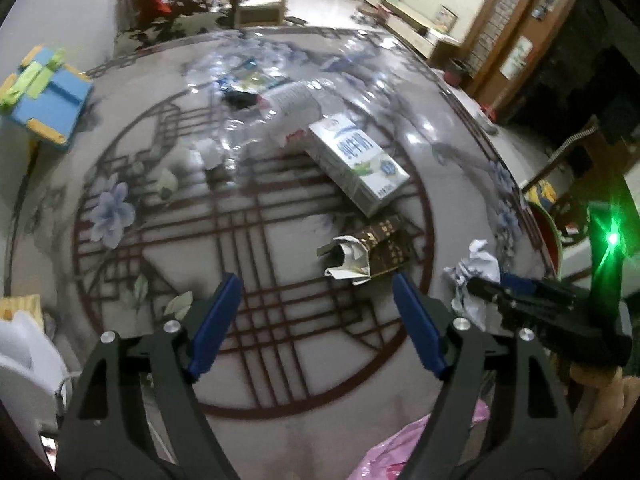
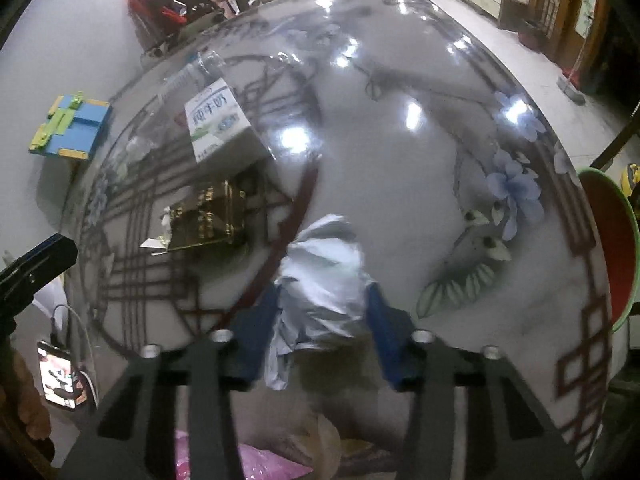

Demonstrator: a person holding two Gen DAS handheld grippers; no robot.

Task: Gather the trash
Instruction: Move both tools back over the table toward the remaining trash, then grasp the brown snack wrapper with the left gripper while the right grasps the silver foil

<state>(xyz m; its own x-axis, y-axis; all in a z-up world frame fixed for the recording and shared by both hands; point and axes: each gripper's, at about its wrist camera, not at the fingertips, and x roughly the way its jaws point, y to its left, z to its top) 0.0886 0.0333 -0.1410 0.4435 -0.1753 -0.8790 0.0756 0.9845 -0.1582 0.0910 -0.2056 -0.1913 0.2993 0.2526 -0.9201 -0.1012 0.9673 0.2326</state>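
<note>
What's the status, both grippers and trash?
Left gripper open, empty. Right gripper shut on crumpled paper. Milk carton, torn box on table. Nothing blocking.

Left gripper (image 1: 316, 292): jaws spread wide, blue pads (image 1: 216, 320) well apart, nothing between them; it hangs over the near part of the tabletop, pointing toward the far edge.
Left gripper frame: black arms fan out low in its own view, silver bolts showing at the joints.
Right gripper (image 2: 324, 312): jaws drawn in, blue pads (image 2: 382, 330) pressing both sides of the crumpled paper (image 2: 324, 280), gripped just off the tabletop near its right edge.
Right gripper from the left wrist view: there it is (image 1: 486, 290) at right, dark fingers pinching the paper, a green light glowing on its body.
Relation: the two grippers sit side by side, near but apart.
</note>
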